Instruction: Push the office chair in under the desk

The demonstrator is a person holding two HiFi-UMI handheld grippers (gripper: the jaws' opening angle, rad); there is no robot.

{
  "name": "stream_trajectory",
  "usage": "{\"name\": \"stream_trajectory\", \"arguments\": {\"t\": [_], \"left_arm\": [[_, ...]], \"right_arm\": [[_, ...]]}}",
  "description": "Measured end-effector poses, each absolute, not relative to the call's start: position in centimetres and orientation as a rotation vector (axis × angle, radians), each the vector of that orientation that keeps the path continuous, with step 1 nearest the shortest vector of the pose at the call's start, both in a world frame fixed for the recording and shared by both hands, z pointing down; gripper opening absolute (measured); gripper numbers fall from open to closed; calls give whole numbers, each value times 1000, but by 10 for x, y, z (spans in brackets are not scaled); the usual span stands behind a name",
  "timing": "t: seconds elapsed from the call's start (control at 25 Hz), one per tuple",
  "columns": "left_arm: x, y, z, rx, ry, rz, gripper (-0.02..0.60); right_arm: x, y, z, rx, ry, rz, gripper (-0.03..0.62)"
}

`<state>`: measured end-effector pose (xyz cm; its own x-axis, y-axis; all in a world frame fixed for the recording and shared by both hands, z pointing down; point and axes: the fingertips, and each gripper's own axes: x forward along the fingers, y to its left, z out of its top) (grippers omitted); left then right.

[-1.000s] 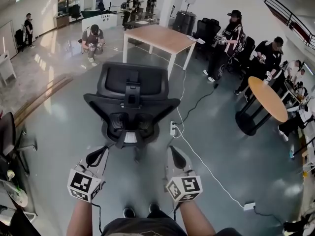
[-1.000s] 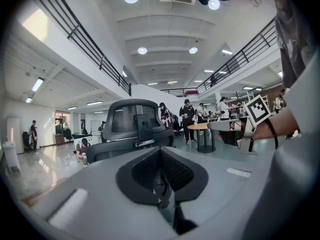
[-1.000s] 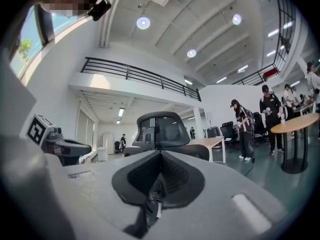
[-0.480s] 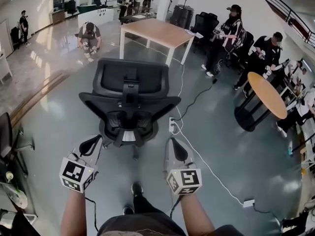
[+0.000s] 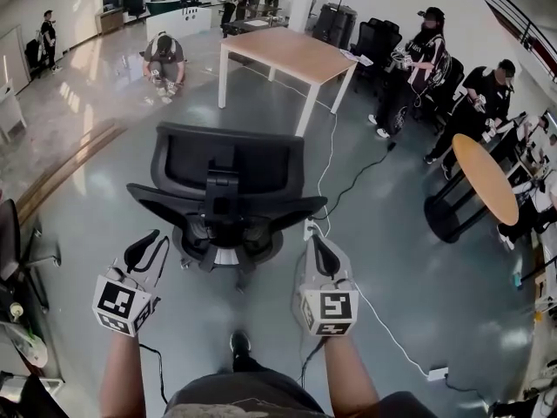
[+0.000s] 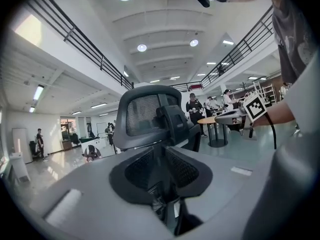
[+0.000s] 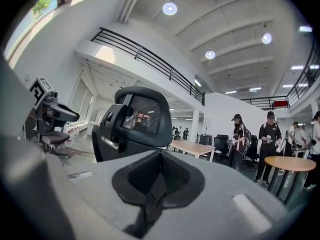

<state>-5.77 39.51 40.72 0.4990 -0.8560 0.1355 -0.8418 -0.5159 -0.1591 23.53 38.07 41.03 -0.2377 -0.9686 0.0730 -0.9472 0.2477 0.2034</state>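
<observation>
Well short of the wood-top desk (image 5: 291,53), the black office chair (image 5: 228,171) stands on open gray floor, backrest toward the person, desk beyond it. Left gripper (image 5: 150,244), near the chair's left rear, has jaws that have just been opening to a narrow gap, nothing btwn them. Right gripper (image 5: 318,242), near the right rear, has jaws closed tight, empty. Contact w/ chair can't be made out.

No words, numbers or brands are showing legibly. Low in the head view, the left marker cube (image 5: 117,303) and the right marker cube (image 5: 326,310) are carrying only black-and-white square patterns. At the right edge of the right gripper view, a red panel (image 7: 280,103) is showing too small to read.
</observation>
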Motion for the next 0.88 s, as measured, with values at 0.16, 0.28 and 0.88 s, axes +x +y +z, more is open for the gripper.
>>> {"name": "stream_trajectory", "arguments": {"t": [0.16, 0.28, 0.88], "left_arm": [[-62, 373, 416, -2563, 1510, -425, 160], [-63, 361, 419, -2487, 1488, -555, 242], [-94, 303, 457, -2129, 1367, -1183, 492]], "right_arm": [[229, 362, 418, 1678, -2303, -249, 84], [226, 353, 421, 1579, -2258, -329, 140], [210, 297, 445, 1248, -1906, -638, 316]]}}
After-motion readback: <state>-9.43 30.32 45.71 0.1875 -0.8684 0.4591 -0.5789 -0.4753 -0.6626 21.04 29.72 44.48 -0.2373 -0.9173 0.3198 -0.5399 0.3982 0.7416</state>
